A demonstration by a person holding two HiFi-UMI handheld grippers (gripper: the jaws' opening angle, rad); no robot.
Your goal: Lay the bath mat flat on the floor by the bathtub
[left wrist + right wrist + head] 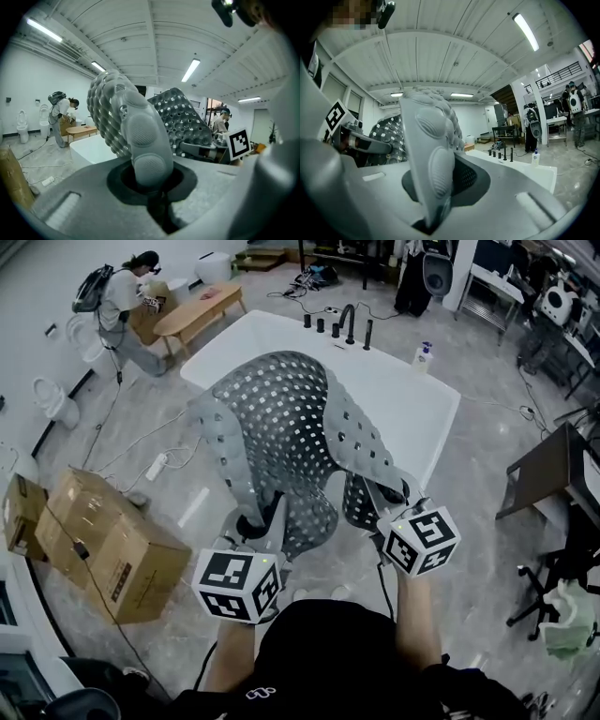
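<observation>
A grey bath mat (291, 442) with many small holes hangs in the air in front of me, bulging up and folded, over the near rim of the white bathtub (412, 399). My left gripper (261, 526) is shut on the mat's near left edge. My right gripper (382, 512) is shut on its near right edge. In the left gripper view the mat (136, 122) rises straight out of the closed jaws. The right gripper view shows the mat's edge (433, 154) pinched upright between the jaws, with the tub (520, 171) beyond.
Cardboard boxes (112, 549) stand on the floor at my left, with a power strip (156, 466) and cables near them. Black taps (349, 324) and a bottle (423, 356) line the tub's far rim. A person (117, 306) works by a wooden bench (199, 307). A dark table (553, 474) stands at right.
</observation>
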